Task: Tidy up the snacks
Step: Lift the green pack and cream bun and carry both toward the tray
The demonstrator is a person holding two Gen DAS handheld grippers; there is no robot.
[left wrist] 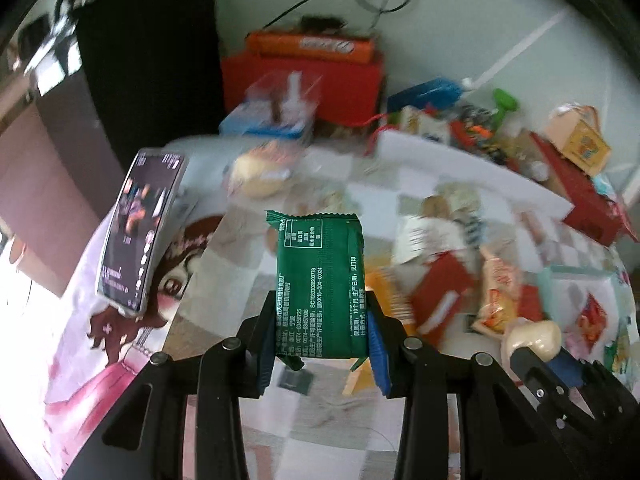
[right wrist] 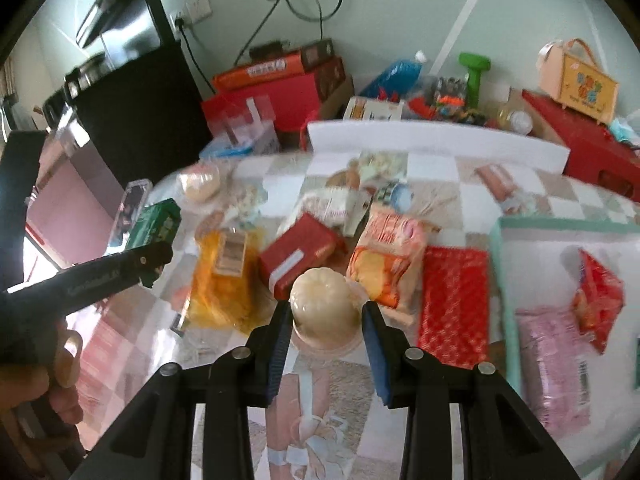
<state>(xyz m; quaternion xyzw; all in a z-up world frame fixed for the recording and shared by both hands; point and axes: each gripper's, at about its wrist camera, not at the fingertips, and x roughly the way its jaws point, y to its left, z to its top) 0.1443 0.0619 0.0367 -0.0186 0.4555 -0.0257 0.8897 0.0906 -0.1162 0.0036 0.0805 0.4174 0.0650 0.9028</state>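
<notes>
A green snack packet [left wrist: 320, 288] with white print stands upright between the blue pads of my left gripper [left wrist: 320, 344], which is shut on it above the table. In the right wrist view the same packet [right wrist: 156, 222] shows at the left, in the left gripper [right wrist: 154, 258] held by a hand. My right gripper [right wrist: 326, 332] is shut on a cream-coloured jelly cup [right wrist: 324, 304], its dome pointing away from the camera. That cup [left wrist: 532, 338] also appears at the lower right of the left wrist view. Several loose snack packets lie on the checked tablecloth below both grippers.
A teal-rimmed white box [right wrist: 500, 264] at the right holds a pink packet [right wrist: 556, 364] and a red one [right wrist: 600, 300]. A phone [left wrist: 140, 232] is propped at the left. A white board [right wrist: 436, 136], red boxes [right wrist: 280, 96] and clutter line the back edge.
</notes>
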